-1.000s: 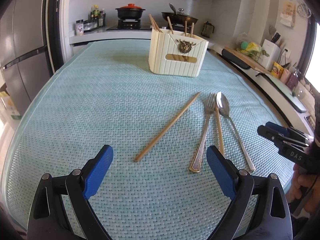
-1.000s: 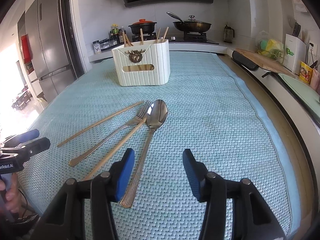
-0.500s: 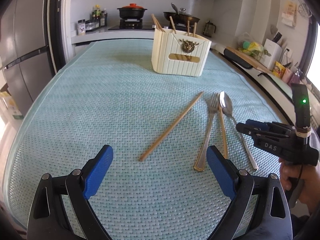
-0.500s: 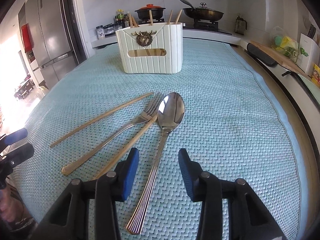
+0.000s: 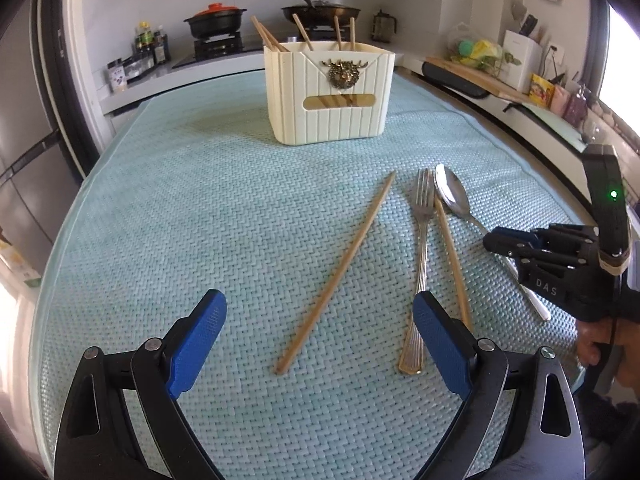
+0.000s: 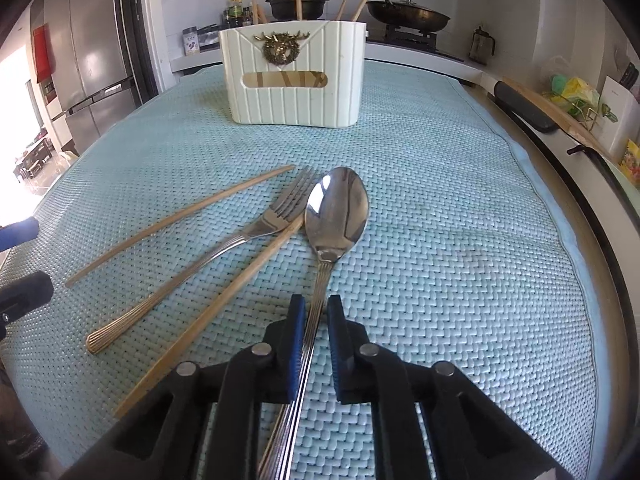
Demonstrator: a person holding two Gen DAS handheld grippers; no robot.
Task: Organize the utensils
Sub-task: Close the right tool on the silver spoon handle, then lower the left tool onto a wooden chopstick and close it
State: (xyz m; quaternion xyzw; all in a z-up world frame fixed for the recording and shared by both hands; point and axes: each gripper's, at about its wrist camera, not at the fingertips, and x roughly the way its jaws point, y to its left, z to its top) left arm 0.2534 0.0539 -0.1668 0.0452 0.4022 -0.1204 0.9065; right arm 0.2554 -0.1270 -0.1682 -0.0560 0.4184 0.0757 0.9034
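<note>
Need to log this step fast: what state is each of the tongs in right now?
Left tongs: open, holding nothing.
Right tongs: shut on the spoon handle, spoon lying on the mat.

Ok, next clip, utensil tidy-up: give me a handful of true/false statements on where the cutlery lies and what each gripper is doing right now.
1. The right gripper is closed around the spoon handle. True.
2. The left gripper holds a chopstick. False: its jaws are wide open and empty.
3. The fork stands in the cream holder. False: it lies on the blue mat.
4. Two loose chopsticks lie on the mat, one left of the fork and one between fork and spoon. True.
5. The holder is empty. False: chopsticks stick out of its top.
</note>
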